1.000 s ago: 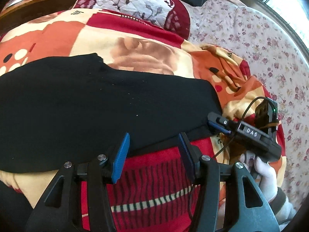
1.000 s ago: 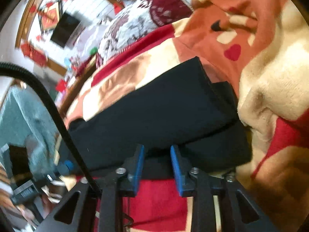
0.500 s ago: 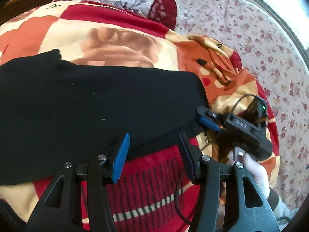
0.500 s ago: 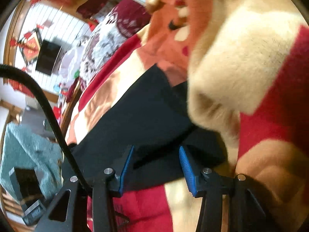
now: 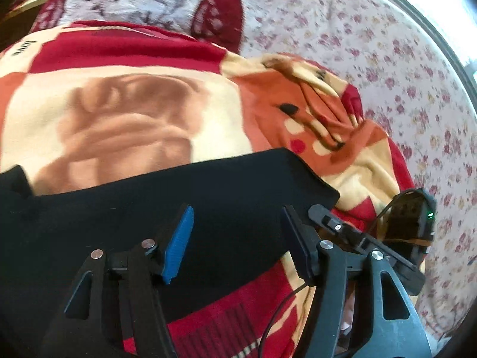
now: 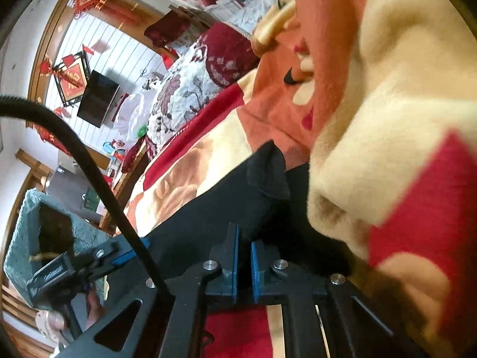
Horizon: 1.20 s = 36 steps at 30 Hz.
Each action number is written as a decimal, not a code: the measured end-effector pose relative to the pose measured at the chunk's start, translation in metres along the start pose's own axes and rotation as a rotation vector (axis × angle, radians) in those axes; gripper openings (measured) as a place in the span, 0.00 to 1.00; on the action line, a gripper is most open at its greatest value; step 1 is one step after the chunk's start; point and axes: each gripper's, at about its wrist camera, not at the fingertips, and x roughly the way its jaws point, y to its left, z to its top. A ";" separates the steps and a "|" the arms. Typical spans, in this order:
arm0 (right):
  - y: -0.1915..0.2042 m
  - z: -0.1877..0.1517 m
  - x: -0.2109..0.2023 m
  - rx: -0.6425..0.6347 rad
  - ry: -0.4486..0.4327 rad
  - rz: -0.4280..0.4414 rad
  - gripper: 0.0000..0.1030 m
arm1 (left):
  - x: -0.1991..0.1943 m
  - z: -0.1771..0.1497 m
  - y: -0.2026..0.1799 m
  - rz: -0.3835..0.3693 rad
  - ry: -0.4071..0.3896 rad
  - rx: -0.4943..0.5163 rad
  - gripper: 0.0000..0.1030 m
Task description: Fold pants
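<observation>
The black pants (image 5: 125,220) lie flat across a red, orange and cream blanket (image 5: 125,119) on the bed. My left gripper (image 5: 235,235) is open, its jaws wide apart over the pants' near edge, close to their right end. In the right wrist view my right gripper (image 6: 244,256) is shut on the black pants (image 6: 226,208) at their near edge, with a thin fold of cloth between the blue pads. A small black corner of the pants (image 6: 268,170) sticks up behind it. The right gripper's body (image 5: 366,238) also shows in the left wrist view, just right of the pants' end.
A bunched fold of the blanket (image 6: 387,119) rises close on the right of my right gripper. A floral pillow (image 5: 143,0) lies at the bed's far end. A flowered sheet (image 5: 402,74) covers the bed to the right. A black cable (image 6: 89,173) crosses the right wrist view.
My right gripper has closed from open onto the pants' edge. My left gripper has moved forward over the pants and stays open.
</observation>
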 end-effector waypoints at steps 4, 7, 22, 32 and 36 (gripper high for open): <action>-0.003 -0.005 -0.002 -0.050 0.035 -0.114 0.06 | 0.016 -0.011 -0.003 0.006 0.037 0.008 0.59; -0.015 -0.013 0.011 -0.032 0.102 -0.160 0.06 | 0.016 -0.017 0.001 0.005 0.039 -0.017 0.59; -0.016 -0.015 -0.007 0.055 0.119 -0.123 0.20 | 0.024 0.025 -0.022 -0.020 0.065 0.122 0.63; -0.024 -0.019 0.011 0.073 0.148 -0.124 0.21 | 0.076 0.049 -0.042 -0.067 0.197 0.239 0.63; -0.025 -0.020 0.011 0.081 0.169 -0.124 0.22 | 0.083 0.056 -0.043 -0.060 0.212 0.253 0.63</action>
